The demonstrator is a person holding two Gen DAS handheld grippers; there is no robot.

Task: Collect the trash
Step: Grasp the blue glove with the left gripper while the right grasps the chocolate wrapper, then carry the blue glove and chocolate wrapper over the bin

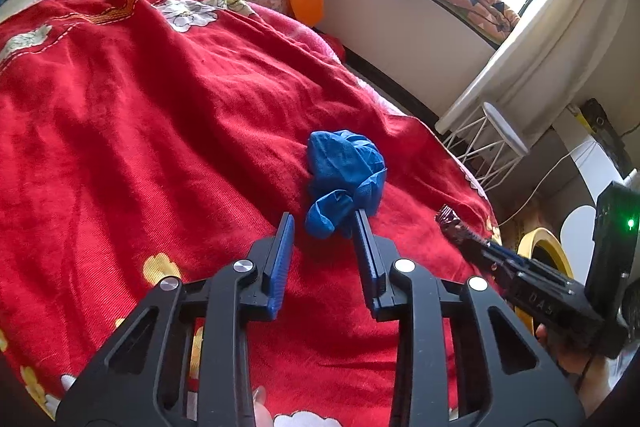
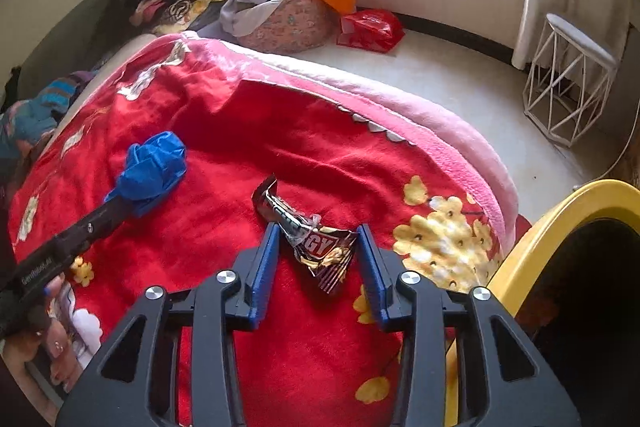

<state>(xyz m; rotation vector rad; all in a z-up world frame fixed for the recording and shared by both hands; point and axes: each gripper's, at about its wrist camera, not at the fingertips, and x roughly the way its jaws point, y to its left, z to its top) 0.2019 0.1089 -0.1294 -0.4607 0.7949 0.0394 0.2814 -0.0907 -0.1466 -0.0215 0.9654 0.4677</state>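
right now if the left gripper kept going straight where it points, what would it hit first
Most likely the crumpled blue glove lying on the red blanket: the left gripper already has the glove's near end between its fingertips. Depth is hard to judge.

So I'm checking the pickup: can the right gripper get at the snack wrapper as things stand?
Probably yes. The right gripper already straddles the snack wrapper on the red blanket, a finger on each side, with nothing over it. The pads look not quite pressed on it yet.

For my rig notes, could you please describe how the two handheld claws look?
Both match: the left claw and right claw have glossy black angular frames with triangular cut-outs, silver round bolts and ribbed blue finger pads. The handle carries pale lettering, and the box behind the right claw shows a green light.
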